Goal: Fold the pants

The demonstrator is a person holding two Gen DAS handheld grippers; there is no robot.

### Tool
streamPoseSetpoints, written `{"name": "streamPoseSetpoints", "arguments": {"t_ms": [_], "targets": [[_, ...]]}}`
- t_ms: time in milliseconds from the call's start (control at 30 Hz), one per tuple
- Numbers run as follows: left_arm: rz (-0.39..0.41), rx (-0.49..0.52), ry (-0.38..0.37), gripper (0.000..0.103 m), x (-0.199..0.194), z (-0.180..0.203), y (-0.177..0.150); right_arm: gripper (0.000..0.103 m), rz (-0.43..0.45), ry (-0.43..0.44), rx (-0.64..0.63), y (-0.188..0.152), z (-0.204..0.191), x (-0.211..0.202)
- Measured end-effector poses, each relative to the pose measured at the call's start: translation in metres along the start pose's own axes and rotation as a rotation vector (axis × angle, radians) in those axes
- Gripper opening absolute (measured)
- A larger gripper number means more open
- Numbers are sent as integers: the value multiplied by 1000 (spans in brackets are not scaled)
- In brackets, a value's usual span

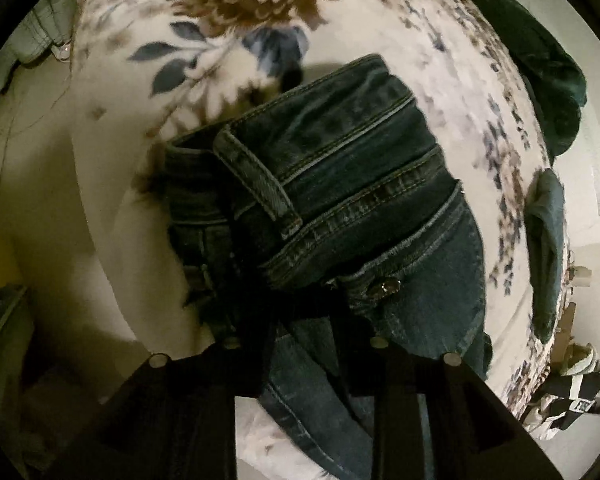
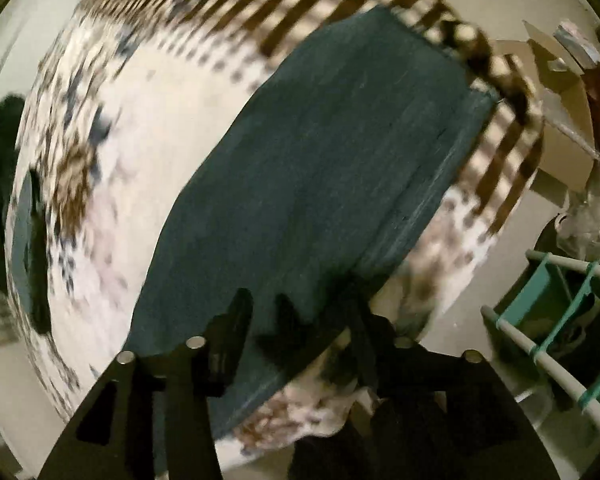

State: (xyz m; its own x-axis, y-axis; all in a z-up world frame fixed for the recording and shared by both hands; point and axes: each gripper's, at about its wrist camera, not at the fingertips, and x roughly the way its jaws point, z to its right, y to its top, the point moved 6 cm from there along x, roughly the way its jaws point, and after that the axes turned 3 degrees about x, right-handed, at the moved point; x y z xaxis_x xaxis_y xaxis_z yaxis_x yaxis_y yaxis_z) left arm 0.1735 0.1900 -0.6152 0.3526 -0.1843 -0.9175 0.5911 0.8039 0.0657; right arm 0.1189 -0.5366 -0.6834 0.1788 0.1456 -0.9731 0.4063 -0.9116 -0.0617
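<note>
Dark blue jeans lie on a floral blanket [image 1: 340,32]. In the left wrist view the waistband end [image 1: 340,184] with belt loop and metal button [image 1: 386,286] is bunched up right in front of my left gripper [image 1: 304,320], whose black fingers are closed on the denim near the button. In the right wrist view the jeans' legs [image 2: 320,168] stretch flat away to the upper right. My right gripper [image 2: 300,320] is over the near part of the leg fabric, its fingers spread apart with denim between them; the view is blurred.
A dark green garment [image 1: 548,92] lies at the blanket's right edge, and another folded dark piece [image 1: 546,256] below it. A cardboard box [image 2: 560,120] and a rack with white rods and teal bands [image 2: 560,344] stand to the right. The blanket [image 2: 120,168] has a striped border.
</note>
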Motion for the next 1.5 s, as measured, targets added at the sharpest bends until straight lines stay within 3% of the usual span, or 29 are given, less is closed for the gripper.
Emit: {"name": "streamPoseSetpoints", "arguments": {"t_ms": [100, 200, 333, 400, 467, 567, 800, 1033, 1100, 1133, 1167, 1200, 1233, 1267, 1333, 1500], "targets": [[10, 13, 21, 24, 2, 0, 0, 52, 0, 4, 59, 14, 17, 4], [41, 50, 39, 23, 0, 4, -1, 52, -78, 67, 83, 9, 16, 22], [89, 78, 48, 7, -8, 3, -1, 52, -151, 31, 114, -11, 22, 54], [105, 87, 33, 5, -16, 3, 1, 49, -115, 34, 143, -11, 26, 55], [117, 100, 20, 5, -25, 4, 3, 2, -83, 42, 120, -11, 27, 50], [128, 117, 10, 5, -41, 4, 6, 2, -43, 30, 83, -9, 26, 35], [103, 100, 21, 4, -53, -14, 7, 2, -43, 7, 36, -13, 39, 6], [43, 55, 68, 8, -31, -38, -3, 3, -129, -94, 7, -24, 43, 33], [23, 65, 74, 8, -34, -32, -4, 14, -150, -173, -114, -26, 30, 35], [5, 75, 83, 9, -37, -29, -6, 25, -162, -209, -206, -31, 17, 33], [-4, 96, 91, 10, -42, -24, -8, 44, -169, -223, -267, -35, 9, 30], [-4, 122, 110, 14, -48, -19, -10, 54, -174, -244, -354, -43, -6, 24], [-1, 160, 145, 29, -56, -13, -13, 67, -180, -252, -433, -53, -23, 18], [3, 193, 164, 54, -61, -8, -15, 68, -188, -233, -496, -65, -42, 14], [25, 261, 211, 88, -72, 6, -21, 68, -227, -180, -589, -89, -79, 10], [67, 407, 242, 90, -67, 46, -26, 68, -394, 67, -801, -180, -211, 27]]}}
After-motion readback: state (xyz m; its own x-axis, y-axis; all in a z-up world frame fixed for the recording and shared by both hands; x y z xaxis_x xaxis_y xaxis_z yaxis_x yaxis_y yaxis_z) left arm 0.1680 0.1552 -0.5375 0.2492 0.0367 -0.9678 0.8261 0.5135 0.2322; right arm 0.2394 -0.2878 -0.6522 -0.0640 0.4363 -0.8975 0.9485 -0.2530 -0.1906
